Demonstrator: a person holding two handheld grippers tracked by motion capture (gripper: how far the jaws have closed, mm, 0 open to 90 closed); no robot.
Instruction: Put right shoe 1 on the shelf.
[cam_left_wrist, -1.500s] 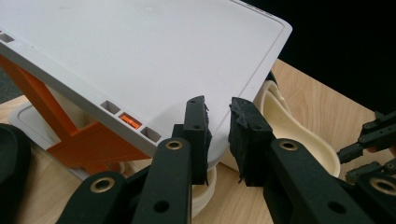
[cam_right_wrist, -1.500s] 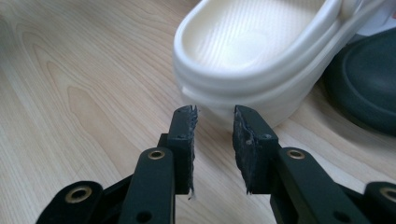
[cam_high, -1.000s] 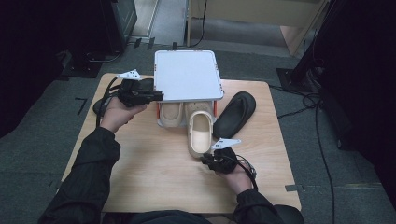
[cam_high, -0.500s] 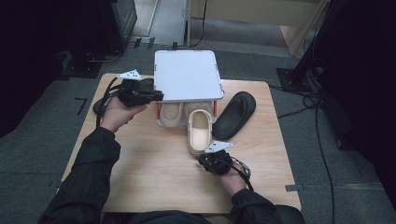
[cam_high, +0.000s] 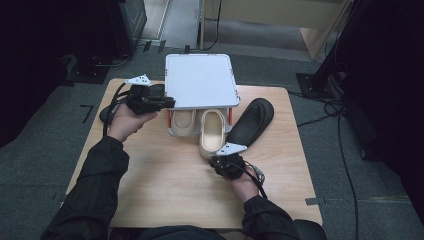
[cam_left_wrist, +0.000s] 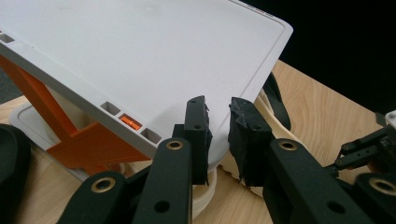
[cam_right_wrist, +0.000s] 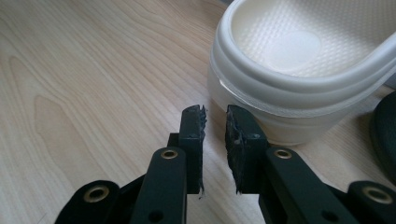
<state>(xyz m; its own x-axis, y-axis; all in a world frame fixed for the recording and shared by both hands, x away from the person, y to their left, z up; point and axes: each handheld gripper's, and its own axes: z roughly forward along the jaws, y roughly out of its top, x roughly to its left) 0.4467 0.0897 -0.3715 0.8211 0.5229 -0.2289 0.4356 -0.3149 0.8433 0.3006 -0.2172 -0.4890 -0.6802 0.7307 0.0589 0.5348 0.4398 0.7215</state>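
High view: pale wooden table (cam_high: 165, 185) with a white flat-topped shoe rack on orange legs (cam_high: 201, 80) at its far middle. Cream foam slipper (cam_high: 214, 132) half under the rack's near edge, heel toward the person; second cream slipper (cam_high: 183, 120) just beside it, farther under the rack. Black slipper (cam_high: 252, 120) lying aslant to the right of the cream pair. Left gripper (cam_high: 169, 102) held level at the rack's left edge, jaws drawn close with nothing between. Right gripper (cam_high: 219, 161) low over the table, just short of the nearer cream slipper's heel, jaws nearly together, empty.

Left gripper view: white rack top (cam_left_wrist: 154, 56) tilted across the frame, orange leg (cam_left_wrist: 79, 140) beneath. Black jaws nearly shut, a narrow gap left, tips just at the rack's edge, gripping nothing. Cream slipper (cam_left_wrist: 208, 189) partly hidden below the jaws.

Right gripper view: rounded cream heel with dimpled insole (cam_right_wrist: 289, 60) resting on the wood, just beyond and right of the jaw tips. Jaws close together, narrow slit between, clamping nothing. Edge of the black slipper (cam_right_wrist: 385, 135) at far right.
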